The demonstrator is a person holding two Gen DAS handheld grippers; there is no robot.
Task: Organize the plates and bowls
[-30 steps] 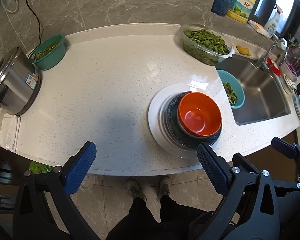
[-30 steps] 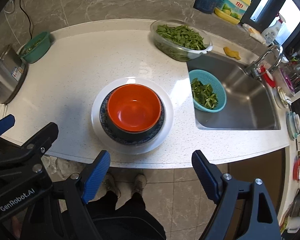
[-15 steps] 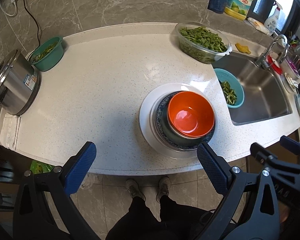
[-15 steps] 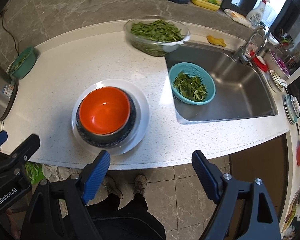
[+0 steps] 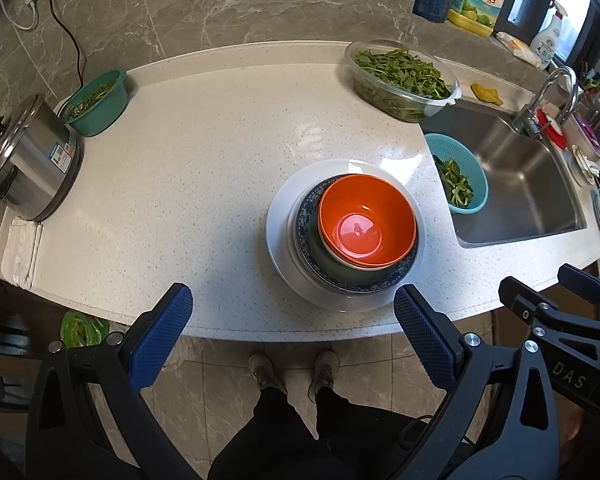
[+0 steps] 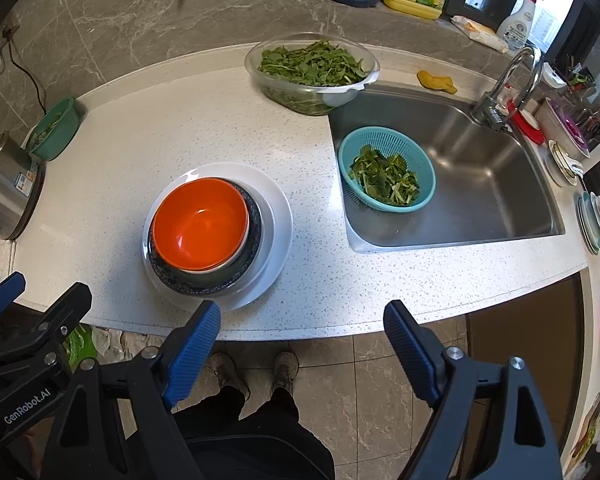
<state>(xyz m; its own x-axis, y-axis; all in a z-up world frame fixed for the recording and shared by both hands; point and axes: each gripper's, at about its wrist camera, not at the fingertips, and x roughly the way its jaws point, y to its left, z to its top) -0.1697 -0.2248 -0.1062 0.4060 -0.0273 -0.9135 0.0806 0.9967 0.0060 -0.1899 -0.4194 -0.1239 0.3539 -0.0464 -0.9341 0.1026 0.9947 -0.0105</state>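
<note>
Orange bowl [image 5: 366,222] is sitting atop the dark bowl [image 5: 320,252] and white plate [image 5: 278,224] mid-counter; you're holding left gripper [image 5: 292,336] and right gripper [image 6: 300,344] spread, empty. Glazed, slippery, breakable — you're probably wanting its rim.

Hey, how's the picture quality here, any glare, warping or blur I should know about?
Left wrist view: fisheye bends the counter edge into a curve, and window light glares on the counter behind the white plate. Right wrist view: same warping, bright blown-out window, small highlight inside the orange bowl; both look sharp.
</note>
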